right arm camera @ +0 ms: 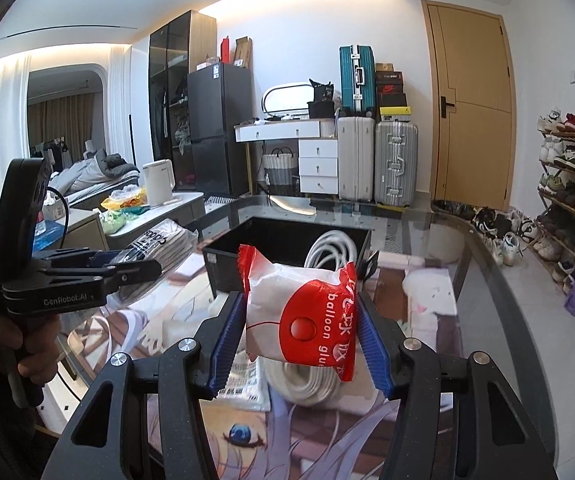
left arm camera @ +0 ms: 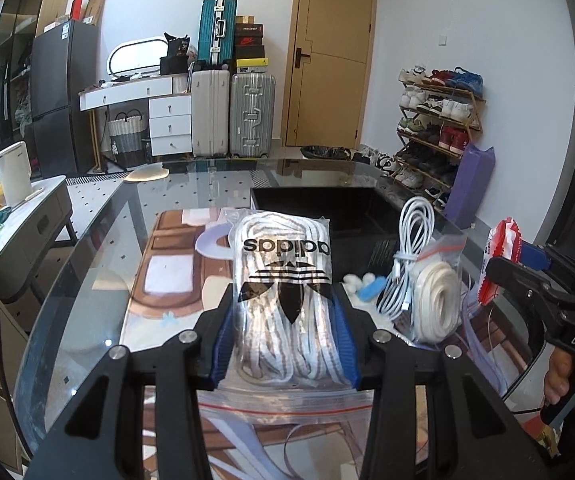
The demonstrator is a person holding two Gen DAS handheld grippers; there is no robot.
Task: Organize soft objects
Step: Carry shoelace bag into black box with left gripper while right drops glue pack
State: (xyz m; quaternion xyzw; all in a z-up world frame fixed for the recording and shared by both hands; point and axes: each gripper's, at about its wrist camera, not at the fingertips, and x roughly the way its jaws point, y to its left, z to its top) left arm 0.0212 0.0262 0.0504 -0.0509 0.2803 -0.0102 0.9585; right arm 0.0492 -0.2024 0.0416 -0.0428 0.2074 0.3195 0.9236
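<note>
On the left, the left gripper (left arm camera: pixel 285 312) is clamped on a clear zip bag of white laces (left arm camera: pixel 283 280) printed "adidas", held off the glass table (left arm camera: pixel 99 256); the bag bulges between the blue pads (left arm camera: pixel 345 340), so the grip looks firm. Behind it stands the black bin (left arm camera: pixel 311 208), which I take to be where the soft things go; a white cable (left arm camera: pixel 415 216) looks to hang partly over its right wall, though I cannot tell how much of it is inside. To the right of the laces, a few cotton balls (left arm camera: pixel 357 279), a blue piece (left arm camera: pixel 373 290) beside them, and a bagged white coil (left arm camera: pixel 437 300) lie on the mat by the bin. Furthest right, the right gripper (right arm camera: pixel 301 336) squeezes a red-and-white packet (right arm camera: pixel 307 316) marked "balloon glue", lifted above the coil and just in front of the bin.

Judging by this, the job is midway at best: two items are in hand and not yet placed; the coil, cotton balls and blue piece wait on the table; the bin looks mostly bare. Both loads seem ready to go into the bin next.
</note>
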